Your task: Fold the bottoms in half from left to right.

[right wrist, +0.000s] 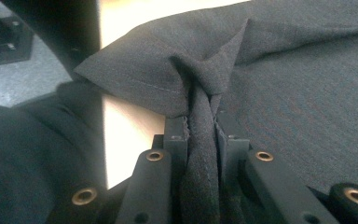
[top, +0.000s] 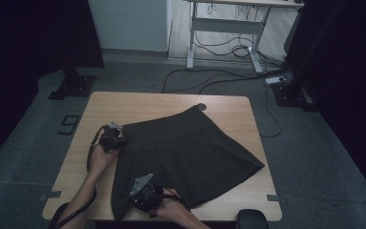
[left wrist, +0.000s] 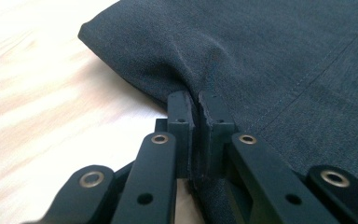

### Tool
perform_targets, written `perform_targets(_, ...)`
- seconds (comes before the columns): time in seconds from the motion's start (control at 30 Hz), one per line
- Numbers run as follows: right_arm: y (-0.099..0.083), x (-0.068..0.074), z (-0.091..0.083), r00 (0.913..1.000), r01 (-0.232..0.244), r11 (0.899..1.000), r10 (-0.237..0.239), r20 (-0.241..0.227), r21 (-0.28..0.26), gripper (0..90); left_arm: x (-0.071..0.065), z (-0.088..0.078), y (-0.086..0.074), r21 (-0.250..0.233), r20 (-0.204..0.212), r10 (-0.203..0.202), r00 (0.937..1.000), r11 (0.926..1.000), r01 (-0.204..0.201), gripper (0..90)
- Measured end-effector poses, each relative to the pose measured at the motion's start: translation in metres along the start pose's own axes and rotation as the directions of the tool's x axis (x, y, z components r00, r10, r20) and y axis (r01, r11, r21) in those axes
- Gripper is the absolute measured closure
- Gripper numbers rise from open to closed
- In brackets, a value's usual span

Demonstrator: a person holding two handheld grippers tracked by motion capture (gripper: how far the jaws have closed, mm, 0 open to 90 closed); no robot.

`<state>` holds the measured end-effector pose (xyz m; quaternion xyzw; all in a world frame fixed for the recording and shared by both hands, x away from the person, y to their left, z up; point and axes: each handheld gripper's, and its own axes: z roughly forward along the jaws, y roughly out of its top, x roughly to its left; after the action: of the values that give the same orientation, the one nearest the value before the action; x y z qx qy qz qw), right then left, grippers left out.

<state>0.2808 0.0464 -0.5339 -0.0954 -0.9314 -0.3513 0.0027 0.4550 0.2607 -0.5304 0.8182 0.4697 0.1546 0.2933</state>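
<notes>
Dark grey woven skirt (top: 186, 152) lies flat across the middle of the pale wooden table (top: 124, 102). Left gripper (left wrist: 200, 100) pinches its edge at centre left; right gripper (right wrist: 200, 123) clamps a bunched fold at the lower middle. Recommend lifting both evenly to avoid creasing the soft, matte cloth.

From the high view we look fwd and down from above the person's side onto the whole light wooden counter (top: 124, 102), w/ grey floor and a white desk frame (top: 228, 26) beyond. The left gripper view sits very close behind its own black tongs (left wrist: 198, 100), facing along them over the dark grey pleated fabric skirt (left wrist: 261, 56). The right gripper view rides equally close behind its tongs (right wrist: 200, 121). All three share skirt and counter.
</notes>
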Motion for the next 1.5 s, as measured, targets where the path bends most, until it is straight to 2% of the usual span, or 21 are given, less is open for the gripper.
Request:
perform_targets(0.03, 0.0, 0.0, 0.0, 1.0, 0.0, 1.0, 0.0, 0.0, 0.0, 77.5, 0.0, 0.0, 0.0, 0.0, 0.0, 0.0, 1.0, 1.0, 0.0, 83.5)
perform_targets(0.07, 0.007, 0.005, 0.006, 0.9997, 0.013, 1.0, -0.013, -0.021, 0.001, 77.6, 0.006, -0.009, -0.009, 0.014, -0.02, -0.005, 0.9998, 0.9999, 0.005, 83.5)
perform_targets(0.3, 0.026, 0.024, 0.025, 0.9952, 0.06, 0.998, -0.06, -0.077, -0.001, 77.5, 0.022, -0.037, -0.038, 0.04, -0.065, -0.016, 0.9978, 0.999, 0.018, 83.8)
perform_targets(0.37, 0.029, 0.028, 0.028, 0.9935, 0.078, 0.997, -0.078, -0.083, -0.003, 77.5, 0.023, -0.042, -0.042, 0.037, -0.08, 0.014, 0.9967, 0.9993, -0.011, 84.5)
perform_targets(0.4, 0.029, 0.03, 0.028, 0.9929, 0.082, 0.997, -0.082, -0.086, -0.007, 77.5, 0.022, -0.047, -0.044, 0.02, -0.095, 0.045, 0.9945, 0.9988, -0.044, 84.7)
perform_targets(0.47, 0.026, 0.029, 0.024, 0.992, 0.093, 0.995, -0.095, -0.083, -0.027, 78.3, 0.02, -0.054, -0.041, -0.006, -0.101, 0.057, 0.9933, 0.9983, -0.058, 84.9)
perform_targets(0.53, 0.023, 0.022, 0.009, 0.9943, 0.063, 0.995, -0.069, -0.081, -0.073, 79.0, 0.014, -0.062, -0.028, -0.023, -0.111, 0.083, 0.9904, 0.996, -0.086, 85.0)
perform_targets(0.6, 0.022, 0.02, 0.004, 0.9953, 0.056, 0.995, -0.062, -0.075, -0.082, 79.0, 0.011, -0.064, -0.02, -0.028, -0.115, 0.098, 0.9885, 0.9944, -0.101, 85.0)
perform_targets(0.67, 0.021, 0.013, -0.021, 0.9982, 0.057, 0.992, -0.059, -0.012, -0.114, 79.1, 0.005, -0.064, -0.005, -0.036, -0.122, 0.12, 0.9853, 0.9915, -0.125, 85.1)
perform_targets(0.73, 0.02, 0.011, -0.028, 0.9987, 0.051, 0.991, -0.051, 0.001, -0.122, 79.1, 0.0, -0.064, 0.009, -0.051, -0.121, 0.133, 0.9837, 0.9888, -0.14, 85.1)
perform_targets(0.8, 0.011, 0.001, -0.051, 0.9977, 0.029, 0.99, -0.02, 0.066, -0.142, 79.1, -0.005, -0.062, 0.023, -0.076, -0.11, 0.141, 0.9839, 0.9857, -0.15, 85.2)
perform_targets(0.83, 0.011, 0.001, -0.051, 0.9977, 0.029, 0.99, -0.02, 0.066, -0.142, 79.1, -0.008, -0.061, 0.03, -0.085, -0.11, 0.149, 0.9827, 0.9837, -0.159, 85.2)
perform_targets(0.87, 0.001, -0.007, -0.062, 0.9939, 0.014, 0.99, 0.001, 0.11, -0.14, 79.2, -0.011, -0.059, 0.036, -0.094, -0.109, 0.154, 0.982, 0.9819, -0.165, 85.8)
perform_targets(0.93, -0.005, -0.011, -0.067, 0.9923, -0.003, 0.99, 0.021, 0.123, -0.144, 79.2, -0.018, -0.055, 0.049, -0.114, -0.102, 0.16, 0.9818, 0.9786, -0.171, 85.8)
perform_targets(1.0, -0.022, -0.021, -0.082, 0.9832, -0.041, 0.987, 0.067, 0.169, -0.153, 79.2, -0.024, -0.05, 0.057, -0.12, -0.096, 0.172, 0.9804, 0.9758, -0.183, 85.9)
perform_targets(1.03, -0.022, -0.021, -0.082, 0.9832, -0.041, 0.987, 0.067, 0.169, -0.153, 79.2, -0.028, -0.047, 0.062, -0.127, -0.09, 0.176, 0.9803, 0.9742, -0.187, 85.9)
perform_targets(1.07, -0.032, -0.026, -0.092, 0.9772, -0.07, 0.983, 0.102, 0.186, -0.171, 79.3, -0.031, -0.045, 0.067, -0.129, -0.085, 0.183, 0.9795, 0.9728, -0.193, 86.0)
perform_targets(1.1, -0.032, -0.026, -0.092, 0.9772, -0.07, 0.983, 0.102, 0.186, -0.171, 79.3, -0.035, -0.042, 0.071, -0.136, -0.081, 0.187, 0.9789, 0.971, -0.197, 86.0)
perform_targets(1.17, -0.041, -0.032, -0.102, 0.9699, -0.098, 0.977, 0.136, 0.202, -0.189, 79.3, -0.043, -0.036, 0.082, -0.146, -0.074, 0.197, 0.9777, 0.9677, -0.206, 86.0)
perform_targets(1.3, -0.052, -0.036, -0.117, 0.9603, -0.112, 0.971, 0.16, 0.229, -0.209, 79.3, -0.056, -0.028, 0.097, -0.175, -0.07, 0.22, 0.973, 0.9576, -0.229, 86.0)
perform_targets(1.5, -0.063, -0.037, -0.141, 0.9448, -0.097, 0.97, 0.161, 0.286, -0.225, 79.3, -0.08, -0.022, 0.126, -0.203, -0.071, 0.264, 0.9619, 0.9404, -0.273, 86.1)
